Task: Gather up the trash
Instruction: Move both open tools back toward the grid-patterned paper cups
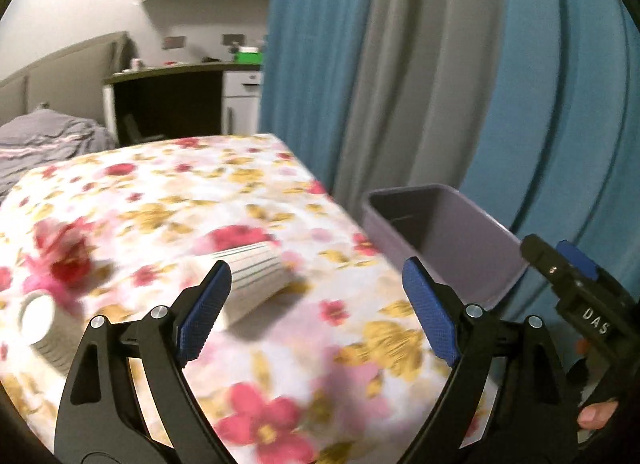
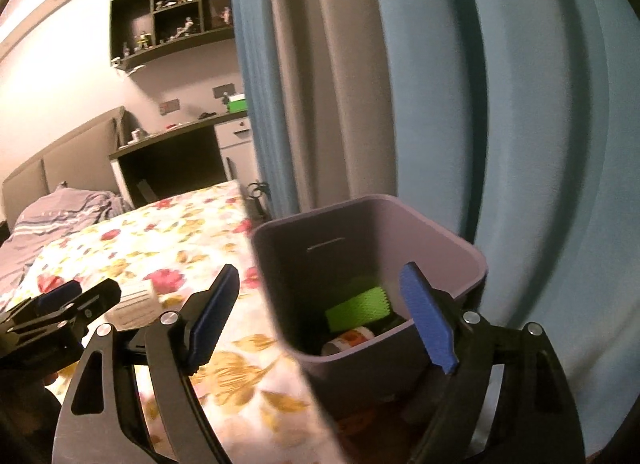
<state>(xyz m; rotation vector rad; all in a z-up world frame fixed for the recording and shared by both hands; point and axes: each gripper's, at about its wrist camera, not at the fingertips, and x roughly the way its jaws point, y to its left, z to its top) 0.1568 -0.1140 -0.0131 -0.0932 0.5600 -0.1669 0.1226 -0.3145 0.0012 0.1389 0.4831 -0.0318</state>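
Bin wall (image 2: 340, 360) hides most trash inside.

White letters "DAS" on the black body of the right gripper (image 1: 576, 260), nothing else legible

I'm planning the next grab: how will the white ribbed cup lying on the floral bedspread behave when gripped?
The white ribbed cup lies on its side, so a nudge would probably roll it. It looks thin-walled, likely light and crushable. The soft floral bedspread may slow rolling.
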